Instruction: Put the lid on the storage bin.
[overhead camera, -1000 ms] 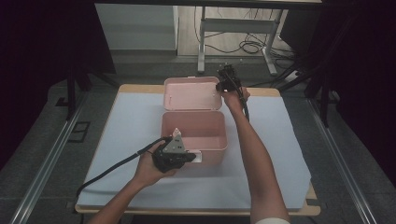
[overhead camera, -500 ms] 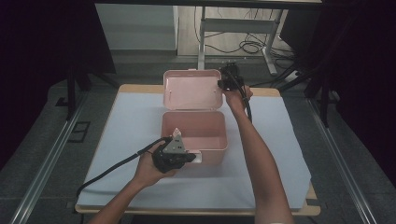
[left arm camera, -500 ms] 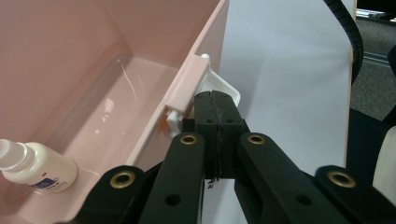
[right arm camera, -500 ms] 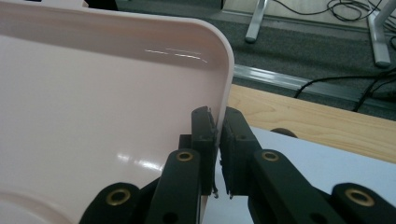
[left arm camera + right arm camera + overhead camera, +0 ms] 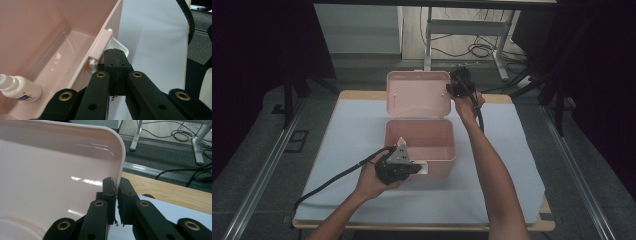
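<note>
An open pink plastic box (image 5: pixel 419 124) stands mid-table on the white cloth. Its hinged lid (image 5: pixel 418 95) stands nearly upright behind it. My right gripper (image 5: pixel 451 89) is shut on the lid's right edge (image 5: pixel 121 157), and the thin rim sits between its jaws (image 5: pixel 116 184). At the box's front wall, my left gripper (image 5: pixel 414 167) is shut, its tips (image 5: pixel 116 53) against the white latch (image 5: pixel 121 47). A small white bottle (image 5: pixel 21 90) with a blue label lies on the box floor.
A white cloth (image 5: pixel 512 150) covers the wooden table (image 5: pixel 497 98). Both gripper cables trail across it, the left one toward the front left. Behind the table stand a desk frame and floor cables (image 5: pixel 472 50). Metal rails (image 5: pixel 257 165) run along both sides.
The lid has swung up from lying back to nearly upright, carried by my right gripper. My left gripper has stayed at the box's front.
</note>
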Demonstrator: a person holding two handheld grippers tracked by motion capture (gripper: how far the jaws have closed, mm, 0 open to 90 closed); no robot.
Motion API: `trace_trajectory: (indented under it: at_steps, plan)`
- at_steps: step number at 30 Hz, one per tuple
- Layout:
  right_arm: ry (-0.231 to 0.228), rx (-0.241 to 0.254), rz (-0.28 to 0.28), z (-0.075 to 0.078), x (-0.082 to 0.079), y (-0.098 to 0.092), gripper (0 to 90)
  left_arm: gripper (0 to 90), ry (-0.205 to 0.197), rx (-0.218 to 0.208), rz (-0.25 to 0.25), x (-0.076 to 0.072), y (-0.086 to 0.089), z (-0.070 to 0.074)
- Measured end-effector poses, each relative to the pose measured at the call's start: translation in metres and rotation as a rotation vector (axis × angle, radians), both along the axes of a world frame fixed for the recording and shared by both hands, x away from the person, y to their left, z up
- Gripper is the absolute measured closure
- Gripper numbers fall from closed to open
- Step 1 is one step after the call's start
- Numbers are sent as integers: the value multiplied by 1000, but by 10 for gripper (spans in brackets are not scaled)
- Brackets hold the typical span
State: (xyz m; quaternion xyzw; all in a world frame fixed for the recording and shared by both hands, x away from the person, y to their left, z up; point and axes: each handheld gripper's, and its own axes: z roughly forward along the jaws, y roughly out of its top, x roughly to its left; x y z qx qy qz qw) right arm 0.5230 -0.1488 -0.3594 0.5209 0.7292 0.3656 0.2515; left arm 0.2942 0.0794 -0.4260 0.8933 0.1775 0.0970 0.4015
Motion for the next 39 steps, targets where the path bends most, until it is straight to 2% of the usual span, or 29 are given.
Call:
trace_trajectory:
  at_steps: [17, 39]
  plan:
    - [-81, -9, 0, 12, -21, 1, 858, 900, -5, 5, -5, 0, 0, 0]
    - [-209, 29, 7, 22, -60, -4, 870, 900, -9, 1, -7, -1, 0, -1]
